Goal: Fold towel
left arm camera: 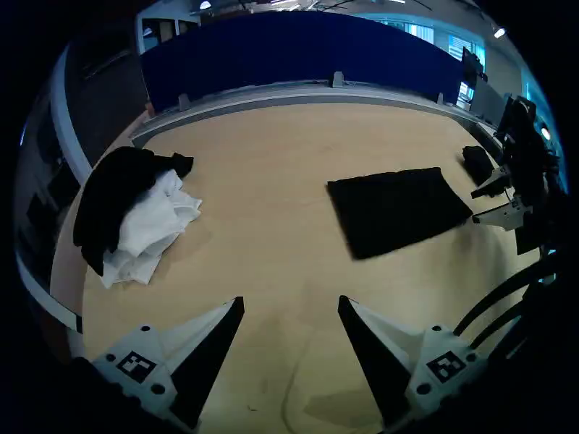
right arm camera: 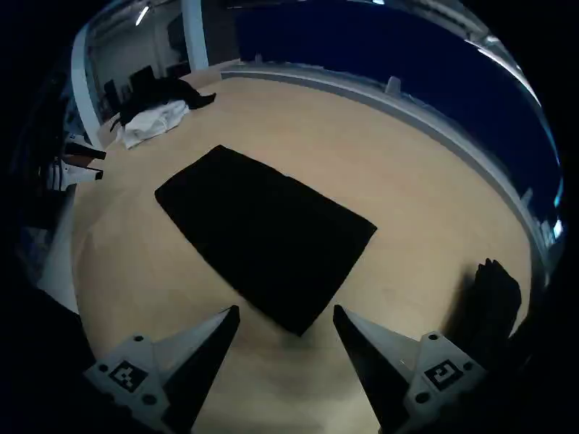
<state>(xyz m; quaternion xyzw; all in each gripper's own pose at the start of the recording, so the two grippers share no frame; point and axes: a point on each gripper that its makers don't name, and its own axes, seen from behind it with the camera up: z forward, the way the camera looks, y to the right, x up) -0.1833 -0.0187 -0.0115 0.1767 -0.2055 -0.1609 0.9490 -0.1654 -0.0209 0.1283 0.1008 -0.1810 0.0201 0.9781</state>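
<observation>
Right gripper (right arm camera: 284,309) is wide and empty, just before the near corner of the black towel (right arm camera: 260,231), flat on the surface (right arm camera: 405,181). Left gripper (left arm camera: 289,298), also wide, hangs well apart; better bring it to a neighbouring corner, then pinch both low

Towels: one flat black towel (left arm camera: 398,206). Other fabric: one black cloth (left arm camera: 116,188), one white cloth (left arm camera: 152,224), one small dark bundle (left arm camera: 478,163). Two grippers, left gripper (left arm camera: 289,318) and right gripper (right arm camera: 286,325); one table (left arm camera: 289,145).
</observation>
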